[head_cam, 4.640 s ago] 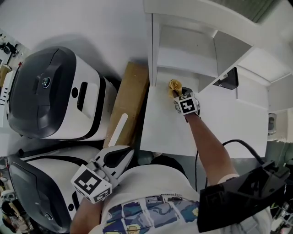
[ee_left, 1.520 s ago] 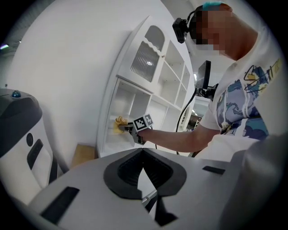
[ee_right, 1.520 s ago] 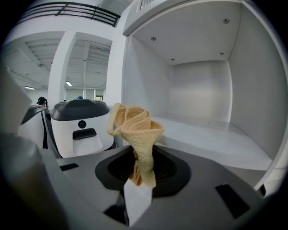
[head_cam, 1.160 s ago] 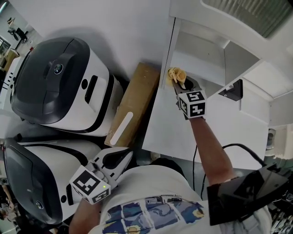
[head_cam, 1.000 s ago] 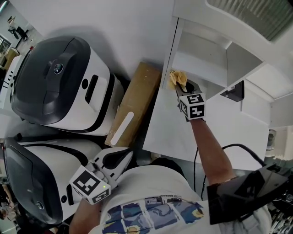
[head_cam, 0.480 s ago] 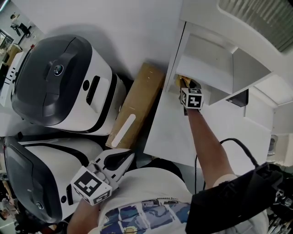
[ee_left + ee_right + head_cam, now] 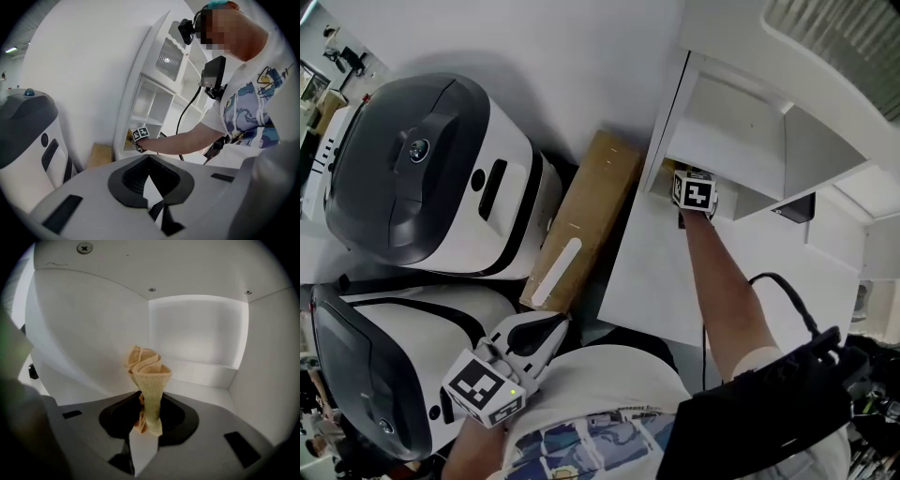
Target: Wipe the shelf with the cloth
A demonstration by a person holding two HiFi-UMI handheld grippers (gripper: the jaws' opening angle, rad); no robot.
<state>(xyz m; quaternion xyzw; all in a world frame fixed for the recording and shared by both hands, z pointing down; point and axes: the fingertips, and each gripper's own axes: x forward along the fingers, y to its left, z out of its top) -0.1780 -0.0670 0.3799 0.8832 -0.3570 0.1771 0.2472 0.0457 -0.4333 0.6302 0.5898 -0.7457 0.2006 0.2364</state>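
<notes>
**Cloth inside shelf compartment, wipe pending**

Right gripper: clamped on the cloth, centre of the right gripper view; cloth stands bunched above the jaws, inside a shelf compartment; contact with any surface not discernible. Left gripper: jaws together, empty; lower left of the head view. Risks, as judged: bunched cloth may wipe only a narrow strip; drag may tug it loose; hard jaws may scrape the white panels.

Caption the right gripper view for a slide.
Right hand-held gripper pinching a yellow cloth inside a white shelf compartment.
</notes>
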